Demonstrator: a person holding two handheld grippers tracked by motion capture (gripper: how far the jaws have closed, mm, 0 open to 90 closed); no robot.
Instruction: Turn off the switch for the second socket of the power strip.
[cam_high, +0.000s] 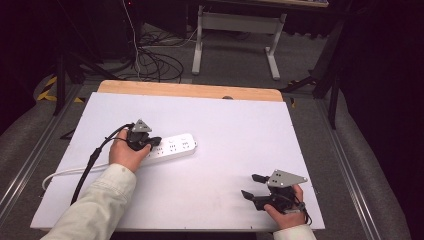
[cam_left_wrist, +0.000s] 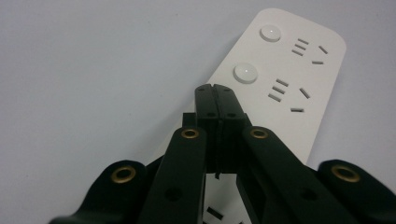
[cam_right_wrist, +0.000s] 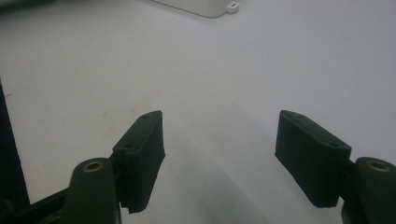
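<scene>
A white power strip (cam_high: 170, 147) lies left of the table's middle, with round buttons and socket slots (cam_left_wrist: 280, 88) on its top. My left gripper (cam_high: 152, 142) rests over the strip's near end, and its jaws are pressed together with nothing between them (cam_left_wrist: 215, 88). My right gripper (cam_high: 251, 186) sits near the table's front right corner. Its jaws stand wide apart over bare white surface (cam_right_wrist: 219, 140). A corner of the strip (cam_right_wrist: 205, 7) shows far off in the right gripper view.
The strip's white cable (cam_high: 70, 172) curves off to the left edge of the white table top (cam_high: 240, 125). A black cable (cam_high: 92, 160) trails from the left gripper. Beyond the table stand a white frame (cam_high: 235, 30) and loose floor cables (cam_high: 155, 62).
</scene>
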